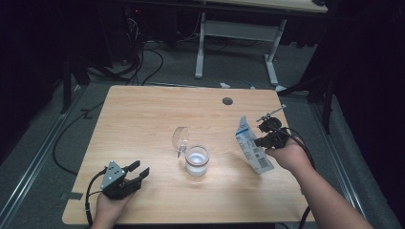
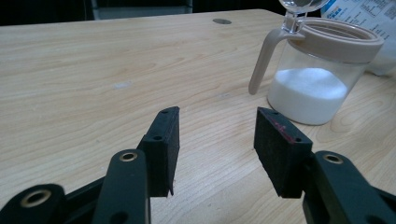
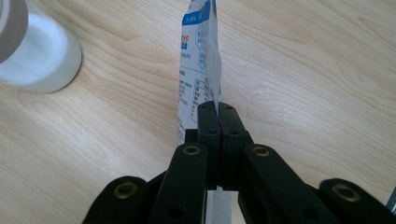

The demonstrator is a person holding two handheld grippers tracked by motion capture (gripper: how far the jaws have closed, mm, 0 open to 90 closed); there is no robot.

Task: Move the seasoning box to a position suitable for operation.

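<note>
The gripper (image 3: 218,112) pinches a printed packet (image 3: 198,70) near the jar (image 3: 37,51).

Pale wood-grain table top (image 2: 93,60): smooth, low sheen, fine streaked grain. Clear glass-like jar (image 2: 317,79): glossy wall, matt beige plastic collar and handle, transparent flip lid; white granular powder inside. White-and-blue printed pouch (image 3: 198,70): thin glossy film, creased. Left gripper (image 2: 217,140) pads (image 2: 280,149): matt black, foam-like, finely rough. Right gripper (image 3: 218,109) arms: smooth black plastic, brass-coloured metal rivets
</note>
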